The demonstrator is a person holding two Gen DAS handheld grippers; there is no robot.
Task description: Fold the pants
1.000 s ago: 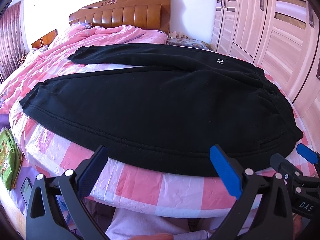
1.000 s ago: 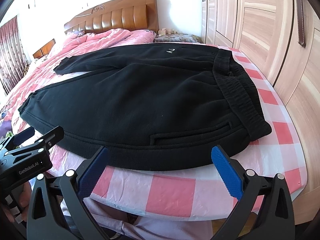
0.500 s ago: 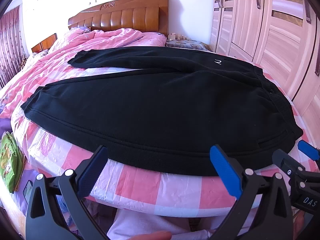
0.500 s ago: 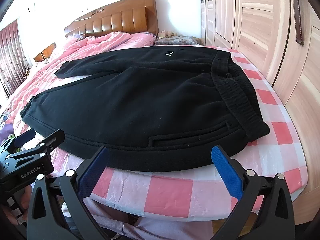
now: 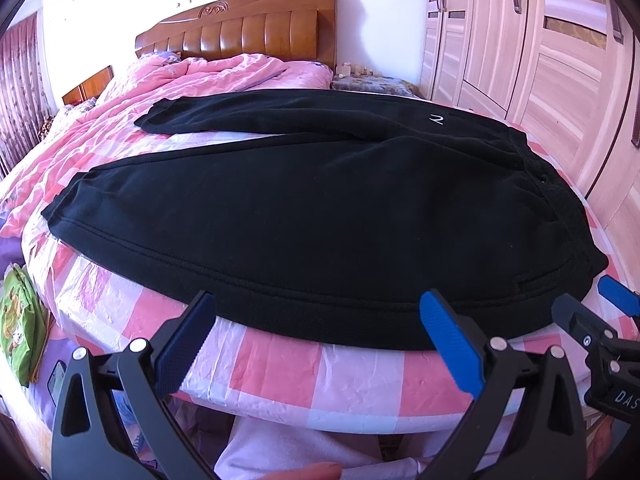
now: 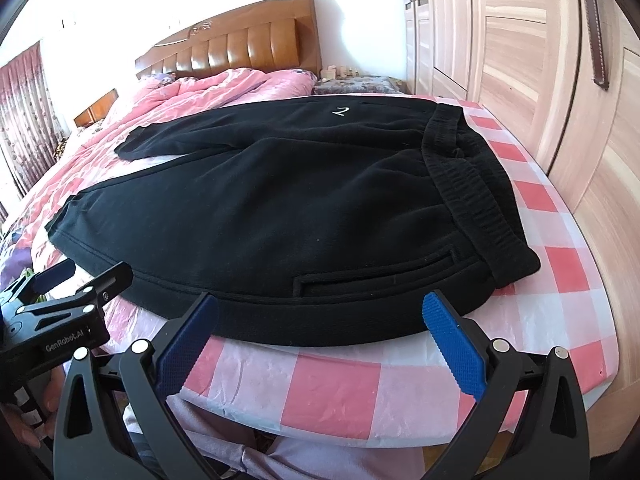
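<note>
Black sweatpants (image 5: 320, 208) (image 6: 288, 208) lie spread flat on the pink checked bed, waistband (image 6: 468, 184) to the right and both legs running left. A small white logo (image 6: 341, 111) marks the far leg. My left gripper (image 5: 316, 332) hangs open at the bed's near edge, just short of the pants' near seam, with nothing between its blue pads. My right gripper (image 6: 320, 332) is also open, empty, near the pocket slit (image 6: 376, 272). Each gripper shows at the side of the other's view: the right gripper (image 5: 600, 320) and the left gripper (image 6: 76, 284).
A wooden headboard (image 5: 240, 28) and a rumpled pink quilt (image 5: 180, 80) lie at the far end. Wardrobe doors (image 6: 540, 60) stand close along the bed's right side. A green bag (image 5: 20, 332) sits low on the left. A person's legs in light trousers (image 6: 280, 460) are below the grippers.
Both cameras have risen and tilted slightly, so the pants sit a little lower in view. Both grippers stay open and the pants have not moved.
</note>
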